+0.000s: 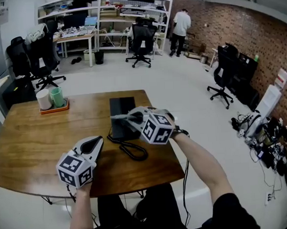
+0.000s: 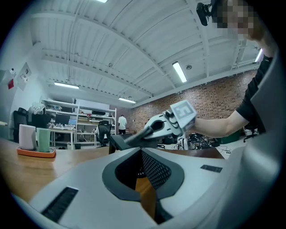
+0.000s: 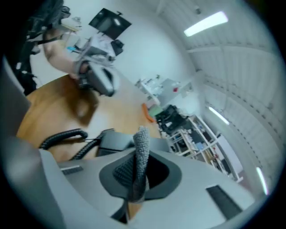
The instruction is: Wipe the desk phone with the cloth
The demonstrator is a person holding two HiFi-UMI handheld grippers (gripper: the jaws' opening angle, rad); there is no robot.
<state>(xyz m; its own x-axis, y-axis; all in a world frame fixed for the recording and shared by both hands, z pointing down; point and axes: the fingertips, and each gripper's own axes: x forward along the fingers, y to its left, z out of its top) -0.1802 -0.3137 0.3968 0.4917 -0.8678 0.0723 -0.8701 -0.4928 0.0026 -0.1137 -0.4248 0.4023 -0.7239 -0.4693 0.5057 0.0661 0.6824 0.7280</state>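
Note:
The black desk phone (image 1: pixel 122 109) lies near the middle of the wooden table (image 1: pixel 33 143), and its coiled cord (image 1: pixel 132 149) loops toward the front edge. My right gripper (image 1: pixel 120 117) hovers over the phone's near part, shut on a grey knitted cloth (image 3: pixel 142 154) that stands up between its jaws. Beyond the cloth, the right gripper view shows the phone (image 3: pixel 114 139) and the cord (image 3: pixel 62 136). My left gripper (image 1: pixel 97 140) rests low on the table to the left of the phone, its jaws together with nothing in them. From the left gripper view, the right gripper (image 2: pixel 130 139) reaches in over the phone (image 2: pixel 116 142).
An orange tray (image 1: pixel 54 109) with a white and a green cup stands at the table's far left corner. Office chairs (image 1: pixel 141 41), shelves and a standing person (image 1: pixel 180 28) are far behind. Cables and a power strip (image 1: pixel 263 149) lie on the floor at right.

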